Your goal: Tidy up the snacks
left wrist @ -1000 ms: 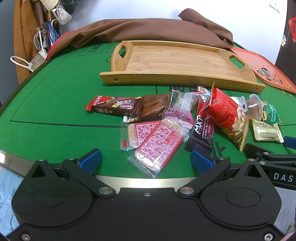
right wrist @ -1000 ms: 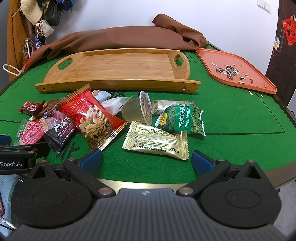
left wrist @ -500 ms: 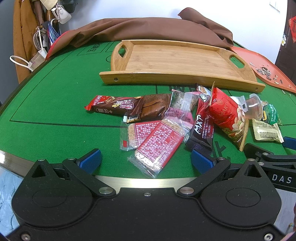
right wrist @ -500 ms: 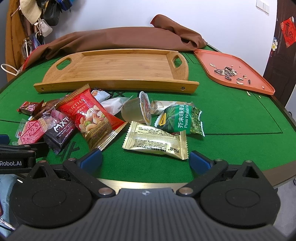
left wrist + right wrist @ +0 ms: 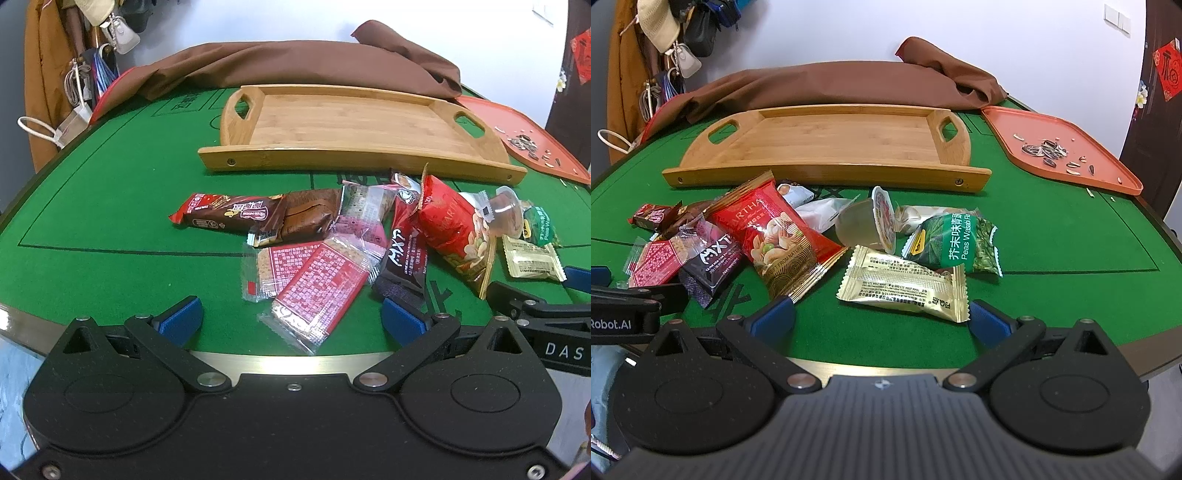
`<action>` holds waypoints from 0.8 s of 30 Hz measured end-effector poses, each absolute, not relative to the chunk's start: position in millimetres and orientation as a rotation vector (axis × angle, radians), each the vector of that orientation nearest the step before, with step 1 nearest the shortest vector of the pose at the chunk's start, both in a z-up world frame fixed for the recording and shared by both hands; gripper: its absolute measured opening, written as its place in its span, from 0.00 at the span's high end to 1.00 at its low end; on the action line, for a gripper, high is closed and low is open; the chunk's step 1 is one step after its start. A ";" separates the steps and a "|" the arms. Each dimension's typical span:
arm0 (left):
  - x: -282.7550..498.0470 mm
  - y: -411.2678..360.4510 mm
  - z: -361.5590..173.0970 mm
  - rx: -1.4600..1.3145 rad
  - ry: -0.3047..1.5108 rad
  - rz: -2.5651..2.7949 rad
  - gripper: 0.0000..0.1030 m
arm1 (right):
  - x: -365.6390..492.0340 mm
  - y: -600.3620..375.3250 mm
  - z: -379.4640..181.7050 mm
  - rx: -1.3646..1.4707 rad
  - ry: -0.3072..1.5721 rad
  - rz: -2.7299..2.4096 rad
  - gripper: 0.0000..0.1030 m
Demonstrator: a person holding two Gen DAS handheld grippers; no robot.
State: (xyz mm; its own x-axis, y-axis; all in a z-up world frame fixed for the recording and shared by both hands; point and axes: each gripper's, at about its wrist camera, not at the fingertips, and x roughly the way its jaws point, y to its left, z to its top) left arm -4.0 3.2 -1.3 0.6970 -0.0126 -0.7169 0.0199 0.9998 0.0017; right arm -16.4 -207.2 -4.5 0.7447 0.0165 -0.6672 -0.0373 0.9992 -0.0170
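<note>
Several snack packets lie in a pile on the green table in front of an empty bamboo tray (image 5: 354, 125) (image 5: 834, 144). My left gripper (image 5: 291, 317) is open and empty at the near table edge, just before a red cracker packet (image 5: 319, 288). A brown chocolate bar (image 5: 232, 214), a black packet (image 5: 406, 258) and a red nut bag (image 5: 454, 229) lie beyond. My right gripper (image 5: 882, 317) is open and empty, just before a gold packet (image 5: 905, 284). A green wasabi pea bag (image 5: 956, 243), a jelly cup (image 5: 864, 225) and the red nut bag (image 5: 775, 236) lie behind it.
An orange tray (image 5: 1067, 144) with seed shells sits at the right. A brown cloth (image 5: 842, 85) is bunched behind the bamboo tray. Bags and a coat hang at the far left (image 5: 665, 37). The table's brass edge (image 5: 288, 360) runs just below both grippers.
Both grippers have shifted very slightly; the snacks and the tray have not moved.
</note>
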 end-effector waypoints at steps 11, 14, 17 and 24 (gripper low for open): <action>-9.4 2.4 3.3 -0.018 0.785 -0.057 0.05 | -21.5 -207.7 -5.0 -0.034 0.704 0.053 0.00; -12.5 2.5 7.8 -0.024 0.764 -0.077 0.14 | -20.3 -209.0 -3.4 -0.017 0.708 0.049 0.01; -15.4 1.7 12.7 -0.004 0.742 -0.075 0.31 | -20.2 -211.5 -1.6 -0.002 0.696 0.033 0.06; -19.2 -3.2 19.8 0.045 0.702 -0.103 0.47 | -15.3 -221.2 0.4 0.040 0.686 0.004 0.15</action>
